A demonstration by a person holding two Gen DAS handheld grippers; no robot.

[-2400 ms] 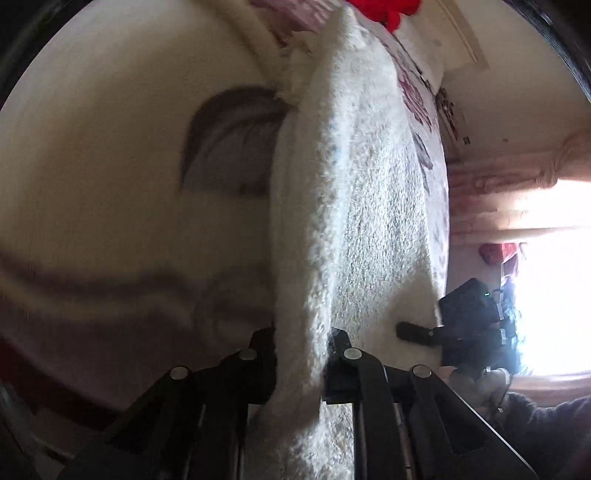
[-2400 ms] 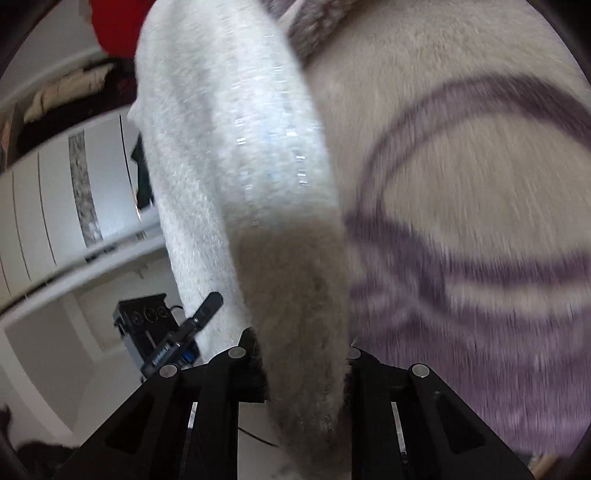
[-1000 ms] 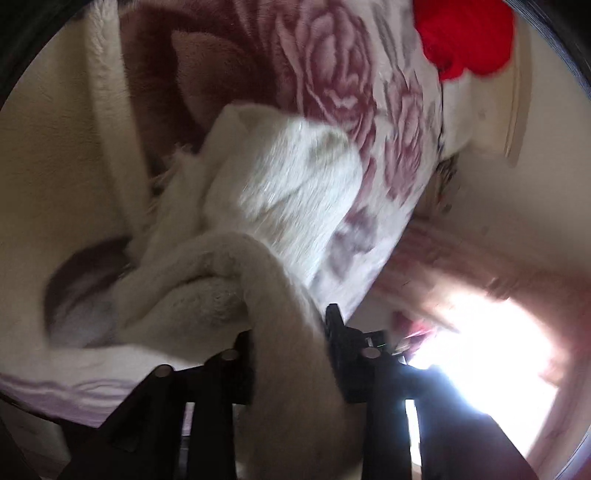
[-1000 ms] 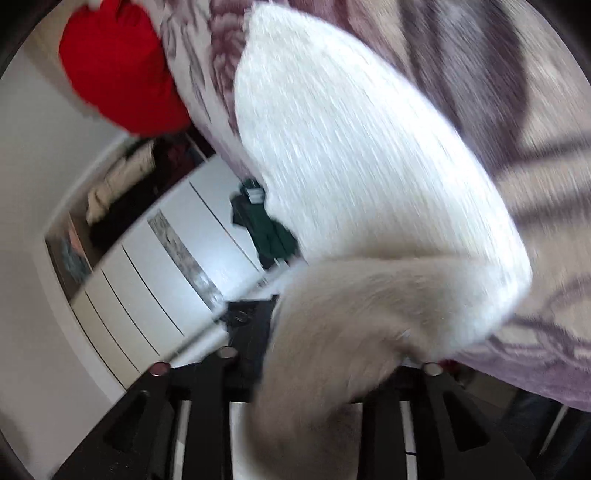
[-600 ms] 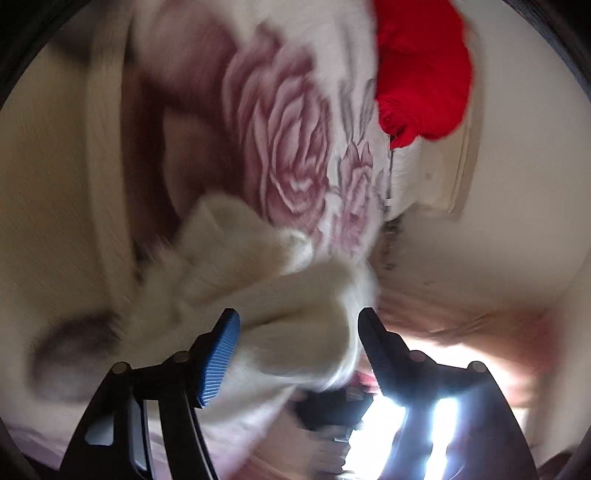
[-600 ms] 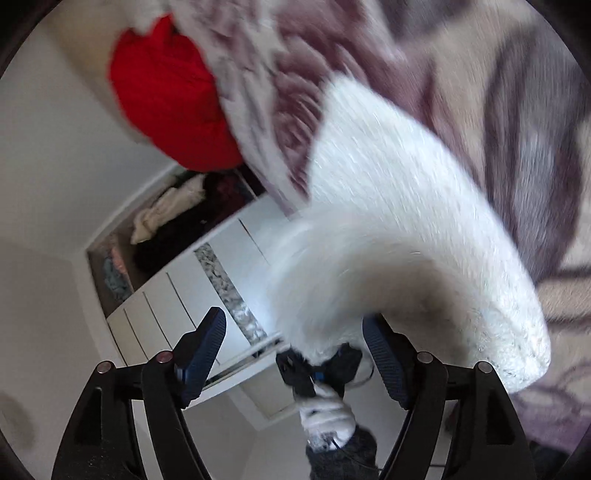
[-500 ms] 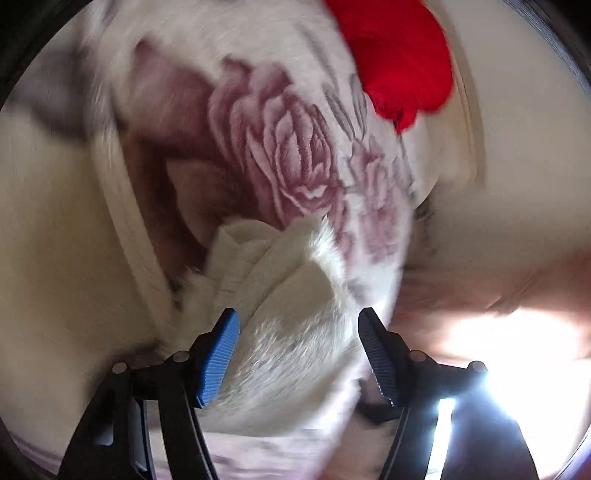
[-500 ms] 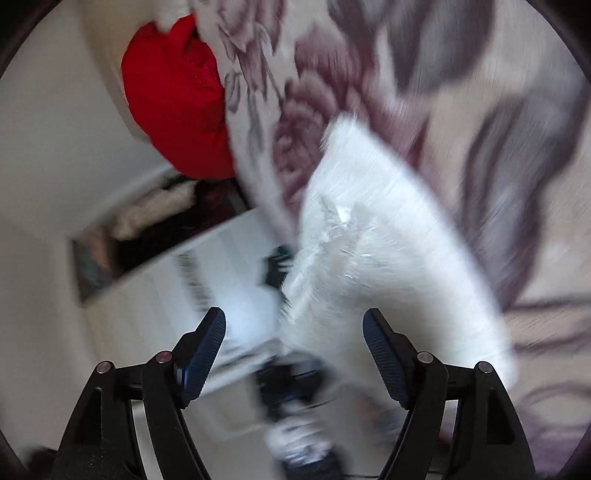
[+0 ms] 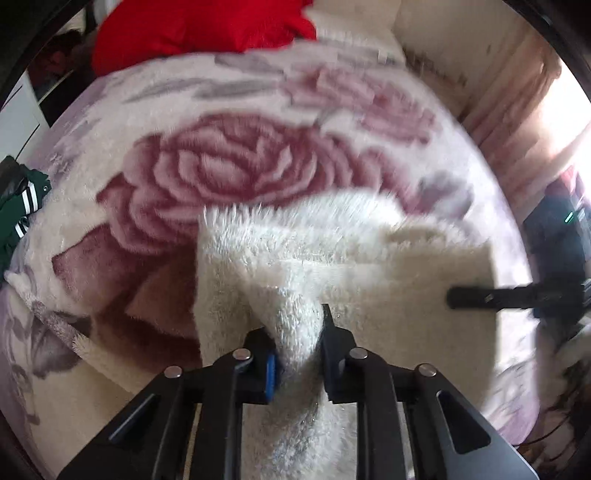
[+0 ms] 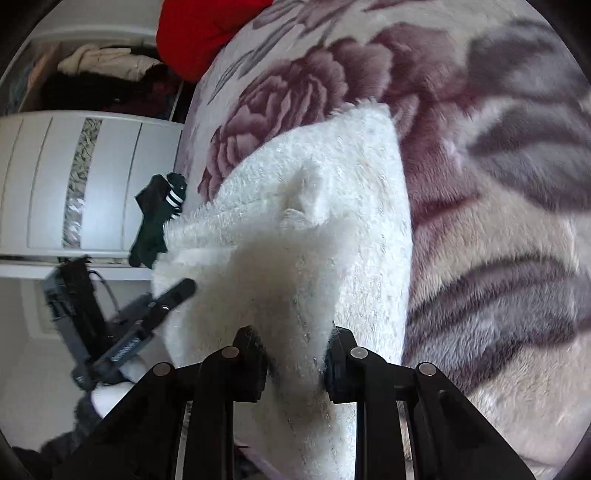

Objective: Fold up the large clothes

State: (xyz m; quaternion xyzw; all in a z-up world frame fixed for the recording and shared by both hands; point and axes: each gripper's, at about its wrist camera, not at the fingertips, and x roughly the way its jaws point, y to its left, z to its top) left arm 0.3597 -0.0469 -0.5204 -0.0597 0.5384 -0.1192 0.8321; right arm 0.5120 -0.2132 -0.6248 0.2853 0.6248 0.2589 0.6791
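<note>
A white fluffy garment (image 9: 343,266) lies partly folded on a bed covered by a rose-patterned blanket (image 9: 229,166). My left gripper (image 9: 297,345) is shut on a bunched edge of the garment near its front. My right gripper (image 10: 295,352) is shut on another bunched edge of the same garment (image 10: 314,206). The right gripper also shows at the right of the left wrist view (image 9: 517,295), and the left gripper at the left of the right wrist view (image 10: 140,328). Each gripper's fingertips are buried in the pile.
A red cushion (image 9: 199,29) sits at the head of the bed. A dark green garment with white stripes (image 9: 18,206) lies at the bed's left edge. A white wardrobe (image 10: 74,177) stands beside the bed. A bright window (image 9: 569,140) is at the right.
Both grippers let go of the garment about half a second ago, jaws wide open, and now are shut on bunched edges again. The garment has dropped from hanging to lying on the blanket.
</note>
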